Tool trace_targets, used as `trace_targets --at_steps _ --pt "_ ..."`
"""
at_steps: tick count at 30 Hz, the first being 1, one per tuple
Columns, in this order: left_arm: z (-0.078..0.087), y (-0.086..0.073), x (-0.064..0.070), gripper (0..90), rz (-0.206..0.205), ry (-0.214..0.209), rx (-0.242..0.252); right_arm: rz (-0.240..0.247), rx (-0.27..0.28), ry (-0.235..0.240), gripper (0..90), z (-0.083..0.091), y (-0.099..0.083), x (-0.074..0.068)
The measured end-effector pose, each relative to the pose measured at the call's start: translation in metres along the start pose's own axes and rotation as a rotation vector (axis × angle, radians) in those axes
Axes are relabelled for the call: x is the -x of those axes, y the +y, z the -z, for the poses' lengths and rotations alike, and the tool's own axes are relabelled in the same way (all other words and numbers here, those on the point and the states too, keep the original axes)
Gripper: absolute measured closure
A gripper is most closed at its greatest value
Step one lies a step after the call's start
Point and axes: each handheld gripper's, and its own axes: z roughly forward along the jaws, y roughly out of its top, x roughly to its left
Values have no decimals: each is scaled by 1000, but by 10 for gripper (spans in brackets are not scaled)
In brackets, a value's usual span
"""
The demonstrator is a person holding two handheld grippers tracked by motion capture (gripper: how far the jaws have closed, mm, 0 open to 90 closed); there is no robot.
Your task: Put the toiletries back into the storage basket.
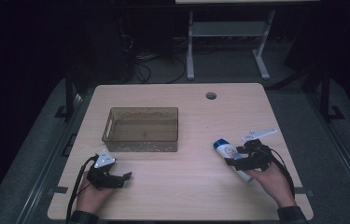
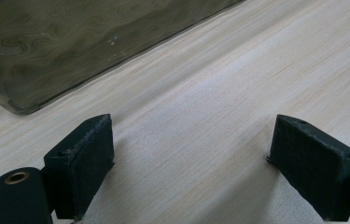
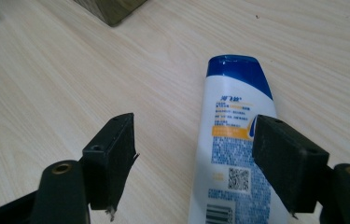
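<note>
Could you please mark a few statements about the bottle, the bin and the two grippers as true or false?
1. The white bottle with a blue cap lies flat on the table. True.
2. The bottle is inside the translucent bin. False: it lies on the table, to the right of the bin.
3. The right gripper is clamped shut on the bottle. False: its jaws stand open, one over the bottle.
4. The left gripper is open over bare table. True.
5. The bin holds several things. False: nothing shows inside it.

Both grippers' jaws wide apart.
</note>
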Motion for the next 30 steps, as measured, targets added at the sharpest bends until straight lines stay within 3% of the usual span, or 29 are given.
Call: trace_targets --at_steps 17,30 --pt "-1 1 0 126 -1 -1 -1 -37 -42 -30 204 -8 17 13" --pt "0 1 0 126 -1 -1 -3 -62 -87 -61 192 -19 31 27"
